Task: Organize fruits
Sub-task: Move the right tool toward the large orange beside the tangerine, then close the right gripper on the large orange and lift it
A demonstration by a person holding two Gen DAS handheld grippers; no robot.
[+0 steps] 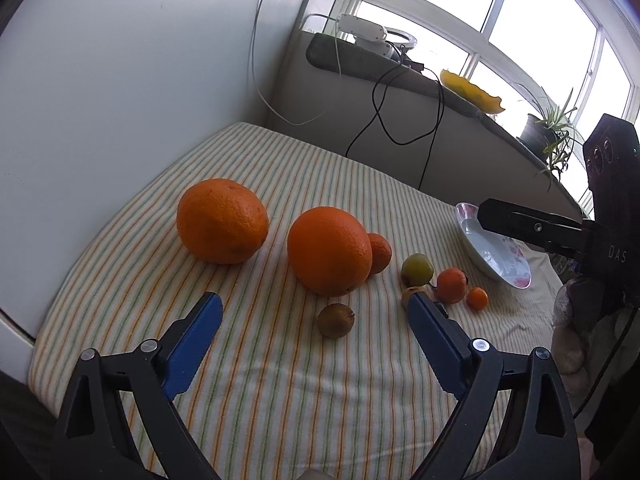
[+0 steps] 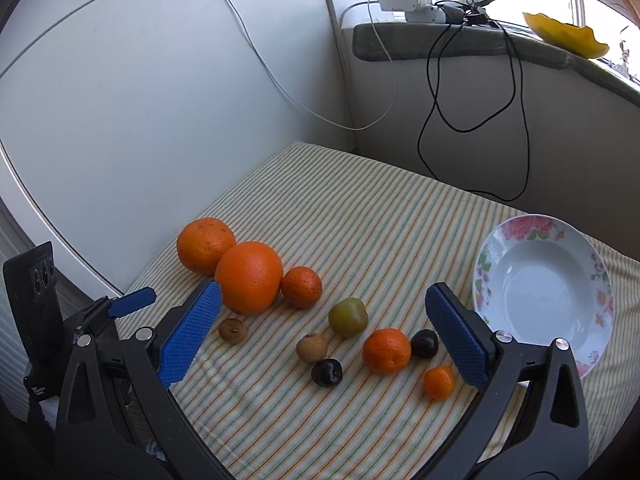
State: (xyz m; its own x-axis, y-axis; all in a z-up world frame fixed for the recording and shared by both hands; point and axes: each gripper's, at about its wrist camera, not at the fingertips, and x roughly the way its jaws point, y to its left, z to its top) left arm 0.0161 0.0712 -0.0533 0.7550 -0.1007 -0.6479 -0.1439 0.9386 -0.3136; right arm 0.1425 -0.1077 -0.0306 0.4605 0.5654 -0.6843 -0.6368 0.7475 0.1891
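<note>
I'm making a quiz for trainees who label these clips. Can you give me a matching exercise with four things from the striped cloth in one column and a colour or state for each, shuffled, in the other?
Things:
1. bowl
2. plum
3. cherry
4. left gripper

Colour or state:
A. yellow-green
B. open, holding nothing
C. dark, nearly black
D. empty, with a flowered rim

Pairs: 1-D, 2-A, 3-C, 4-B
</note>
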